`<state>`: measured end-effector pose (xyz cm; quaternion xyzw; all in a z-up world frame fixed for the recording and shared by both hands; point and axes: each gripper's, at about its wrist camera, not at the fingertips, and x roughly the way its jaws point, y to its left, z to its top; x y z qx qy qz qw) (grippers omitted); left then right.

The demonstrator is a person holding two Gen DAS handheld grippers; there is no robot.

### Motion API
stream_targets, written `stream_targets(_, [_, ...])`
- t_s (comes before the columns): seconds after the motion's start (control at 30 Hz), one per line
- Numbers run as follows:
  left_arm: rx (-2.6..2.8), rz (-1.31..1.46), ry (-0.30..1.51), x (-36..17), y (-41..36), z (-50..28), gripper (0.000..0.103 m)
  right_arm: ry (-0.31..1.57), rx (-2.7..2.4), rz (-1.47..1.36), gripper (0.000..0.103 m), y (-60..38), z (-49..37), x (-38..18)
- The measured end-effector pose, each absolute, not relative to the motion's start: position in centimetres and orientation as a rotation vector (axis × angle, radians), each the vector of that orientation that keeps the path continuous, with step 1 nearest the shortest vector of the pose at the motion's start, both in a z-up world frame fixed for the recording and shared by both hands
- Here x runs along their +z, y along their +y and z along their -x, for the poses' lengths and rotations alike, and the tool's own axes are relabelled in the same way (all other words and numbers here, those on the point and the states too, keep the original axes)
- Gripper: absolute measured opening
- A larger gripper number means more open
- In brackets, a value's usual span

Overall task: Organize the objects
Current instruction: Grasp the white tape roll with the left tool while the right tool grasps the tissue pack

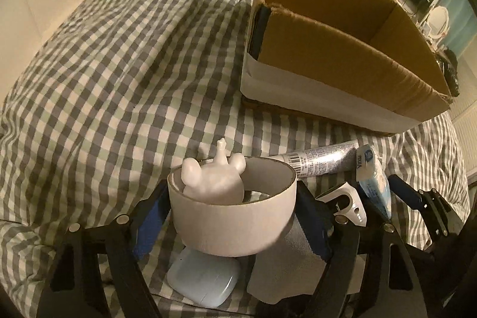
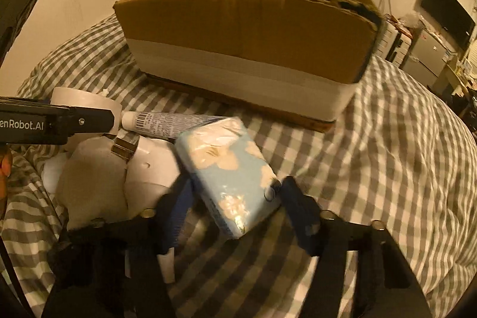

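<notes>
Spreading under everything, the checked bedcover [image 1: 119, 64] carries your cardboard box [image 1: 328, 49], which sits open-topped beyond the clutter with its long side running across the right wrist view and a white band around its base. Nearer you, the round white bowl [image 1: 235, 216] stands upright between the pads of your left gripper [image 1: 232, 216]; the blue pads sit against its two sides, so the fingers look clamped on it, and a white figurine [image 1: 214, 181] lies inside with its limbs poking up over the rim. Your right gripper [image 2: 235, 204] has its fingers at either side of the pale blue tissue pack [image 2: 229, 172], printed with cream flowers, whose long axis runs diagonally from upper left down toward you; whether the pads actually press it you cannot tell. Behind the pack lies a silver tube [image 2: 167, 124], long axis across the bed, white cap pointing left. Under the bowl rests a small white case [image 1: 202, 282].
</notes>
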<state>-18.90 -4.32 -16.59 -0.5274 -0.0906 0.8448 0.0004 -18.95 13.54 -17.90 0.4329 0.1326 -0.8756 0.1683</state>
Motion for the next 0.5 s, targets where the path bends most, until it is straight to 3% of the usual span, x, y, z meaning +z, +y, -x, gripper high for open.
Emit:
stream_targets(0.27, [2.755,1.561,-0.227,-14.0,-4.3,17.2,0.082,0.302,-2.469,-1.211,0.04,14.2,18.0,-16.8])
stream_targets(0.5, [2.832,1.433,-0.166,-11.3,-4.1,15.8,0.082,0.246,-2.468,-1.177,0.033,14.9,16.3,-15.1])
